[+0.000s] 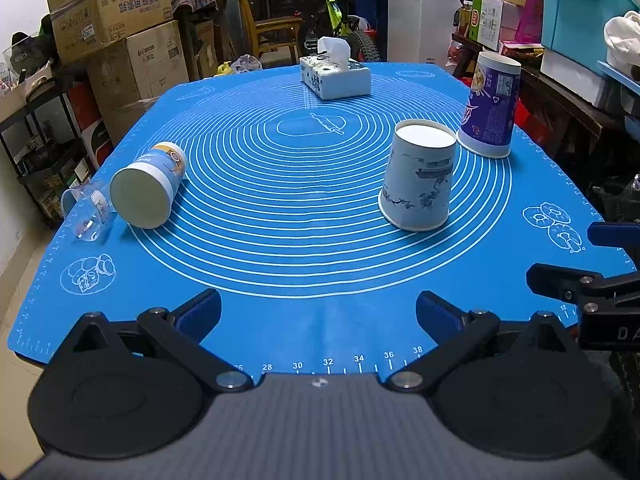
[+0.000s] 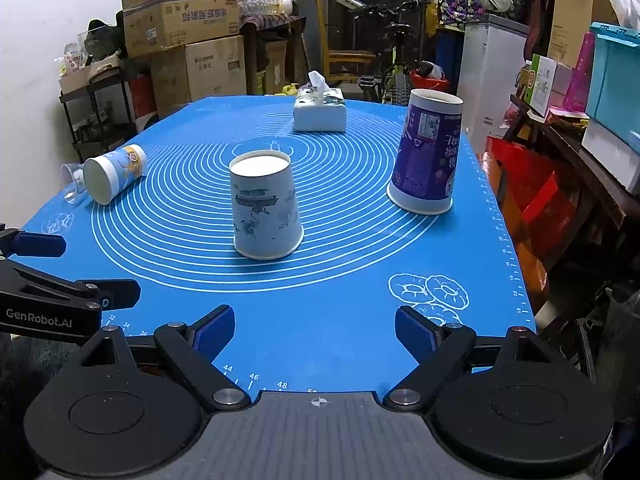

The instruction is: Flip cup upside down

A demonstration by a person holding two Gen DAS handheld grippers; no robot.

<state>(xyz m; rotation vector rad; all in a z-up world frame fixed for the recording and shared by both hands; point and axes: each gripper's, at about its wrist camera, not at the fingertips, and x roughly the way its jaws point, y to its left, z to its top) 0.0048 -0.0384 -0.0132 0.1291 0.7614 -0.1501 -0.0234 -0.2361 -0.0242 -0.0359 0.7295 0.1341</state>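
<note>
A pale blue paper cup (image 1: 418,176) (image 2: 264,206) stands upside down on the blue mat (image 1: 300,240) (image 2: 340,280). A purple paper cup (image 1: 492,106) (image 2: 430,152) stands upside down at the right. A blue-and-white cup (image 1: 150,188) (image 2: 114,174) lies on its side at the left, base toward me, beside a clear plastic cup (image 1: 86,216) (image 2: 72,182) that also lies on its side. My left gripper (image 1: 319,314) is open and empty near the mat's front edge. My right gripper (image 2: 315,330) is open and empty, also at the front edge.
A tissue box (image 1: 335,76) (image 2: 319,114) sits at the mat's far end. Cardboard boxes (image 1: 116,20) and shelves stand at the left, a bicycle (image 2: 394,68) and a freezer behind, bins at the right. Each gripper shows at the other view's edge (image 1: 592,284) (image 2: 52,292).
</note>
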